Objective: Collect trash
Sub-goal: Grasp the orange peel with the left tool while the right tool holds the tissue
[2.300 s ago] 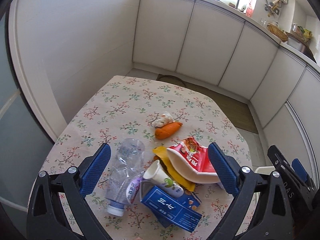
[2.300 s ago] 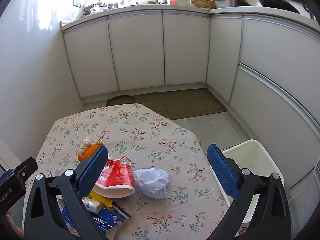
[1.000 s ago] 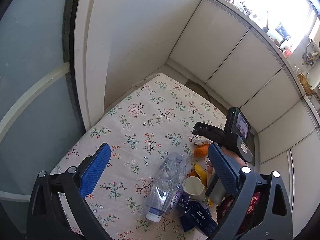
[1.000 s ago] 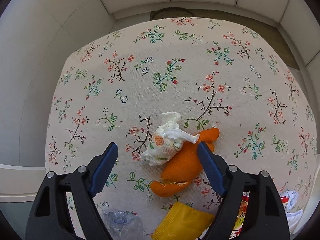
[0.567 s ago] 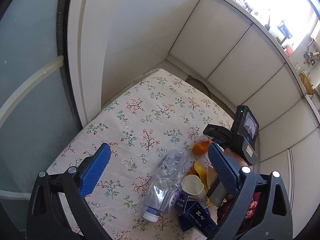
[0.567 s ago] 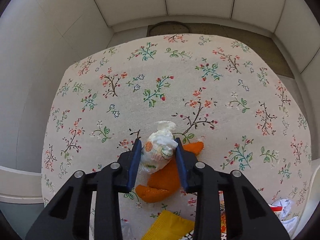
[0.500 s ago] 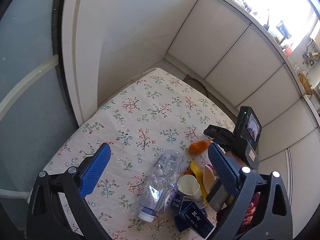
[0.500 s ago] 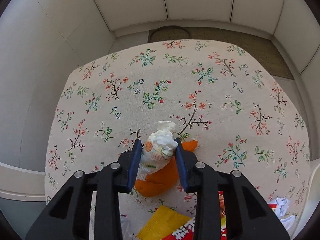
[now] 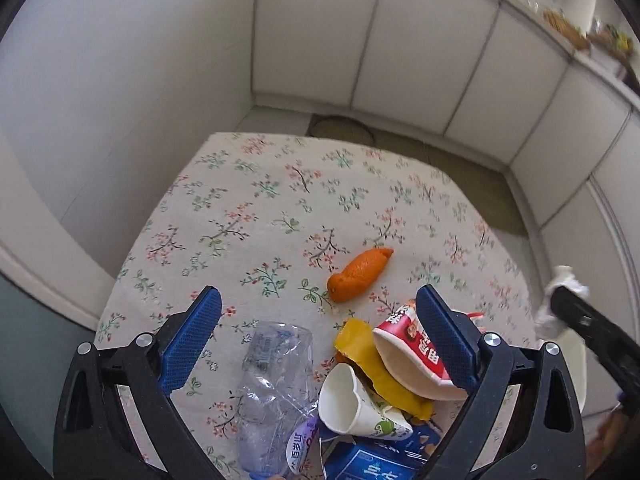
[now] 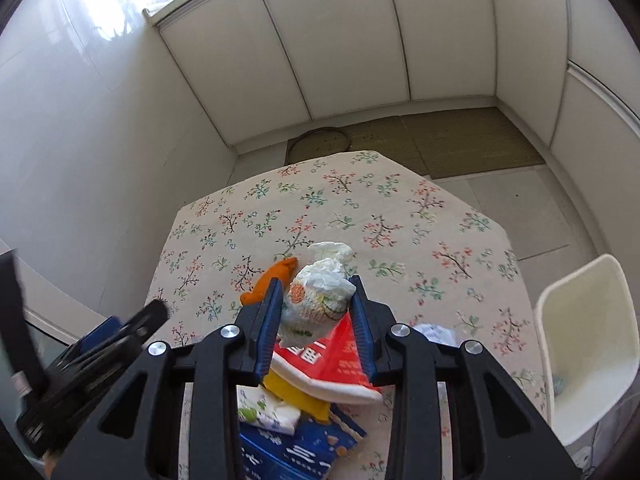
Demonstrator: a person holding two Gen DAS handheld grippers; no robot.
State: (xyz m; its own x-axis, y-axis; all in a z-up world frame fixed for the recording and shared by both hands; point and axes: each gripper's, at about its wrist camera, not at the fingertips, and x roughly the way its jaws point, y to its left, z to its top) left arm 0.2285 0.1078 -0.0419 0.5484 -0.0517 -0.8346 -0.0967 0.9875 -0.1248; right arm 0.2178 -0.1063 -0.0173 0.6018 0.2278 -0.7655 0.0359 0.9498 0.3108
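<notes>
Above the orange peel (image 10: 267,283), your right gripper (image 10: 316,312) was clamped on the crumpled wrapper (image 10: 318,296), presumably bound for the white bin (image 10: 588,344), while your left gripper (image 9: 316,340) stood wide.

Right claw (image 10: 316,308) clamped; left claw (image 9: 320,340) spread wide.

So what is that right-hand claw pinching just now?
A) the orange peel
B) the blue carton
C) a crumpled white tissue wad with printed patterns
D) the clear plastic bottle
C: the right gripper is shut on the crumpled white tissue wad, lifted above the table while the orange peel lies on the cloth.
</notes>
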